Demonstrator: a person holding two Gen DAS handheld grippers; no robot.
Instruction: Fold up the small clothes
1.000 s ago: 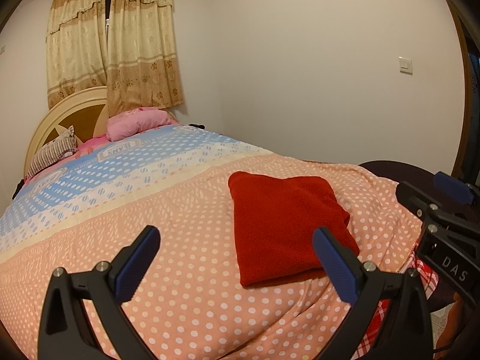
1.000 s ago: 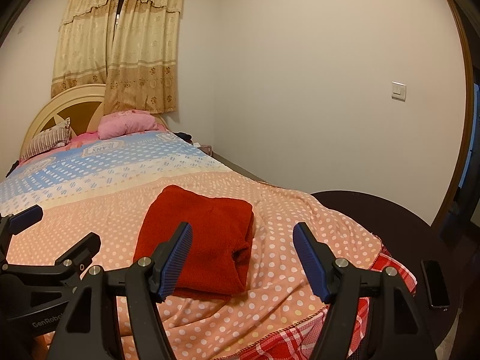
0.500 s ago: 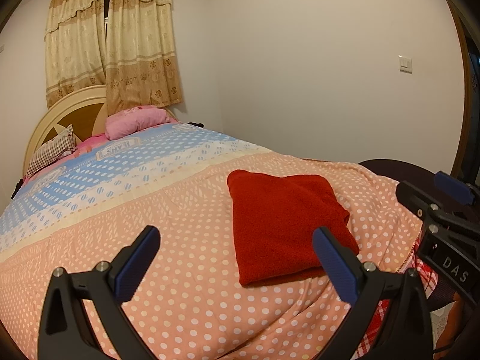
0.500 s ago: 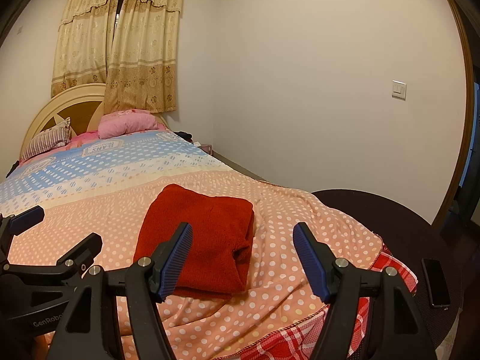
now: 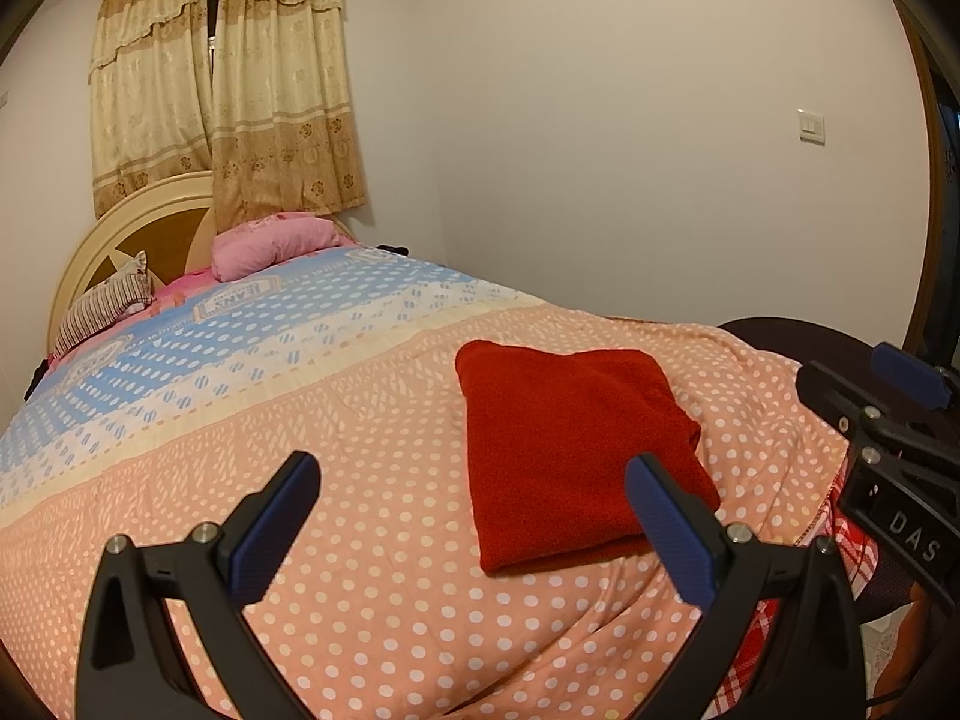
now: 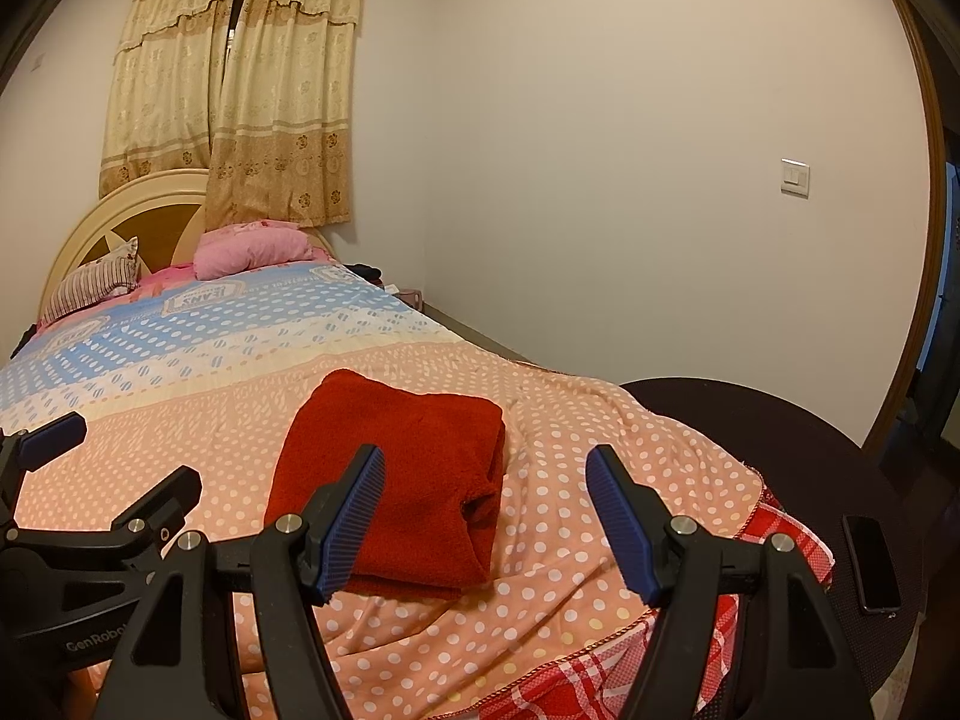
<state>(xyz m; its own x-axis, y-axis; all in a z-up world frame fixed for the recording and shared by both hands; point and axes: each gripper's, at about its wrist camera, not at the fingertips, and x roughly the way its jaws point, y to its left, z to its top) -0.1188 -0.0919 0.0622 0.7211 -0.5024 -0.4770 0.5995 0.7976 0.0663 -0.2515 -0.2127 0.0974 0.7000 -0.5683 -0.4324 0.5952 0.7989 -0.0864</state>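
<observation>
While both grippers hang above the foot of a bed (image 5: 180,456), neither touches anything. From the left wrist camera, the left gripper (image 5: 474,516) fills the lower part of the frame, its two blue-padded fingers (image 5: 270,531) spread wide with only air between them. A red garment (image 5: 570,450) — already folded into a neat rectangle — lies flat on the peach, white-dotted bedspread (image 5: 372,600), right of centre, its near corner just behind the right-hand finger. From the right wrist camera, the right gripper (image 6: 486,516) sits low in the frame, fingers (image 6: 354,522) likewise wide apart and holding nothing; the red garment (image 6: 408,480) appears at centre, partly behind the left-hand finger. At the upper left of both frames hang beige curtains (image 5: 240,90) above a rounded headboard (image 5: 120,240) with a pink pillow (image 5: 270,243) — a striped pillow (image 5: 102,312) lies beside it. A dark phone (image 6: 870,564) rests on a dark round surface (image 6: 840,480) at lower right.
</observation>
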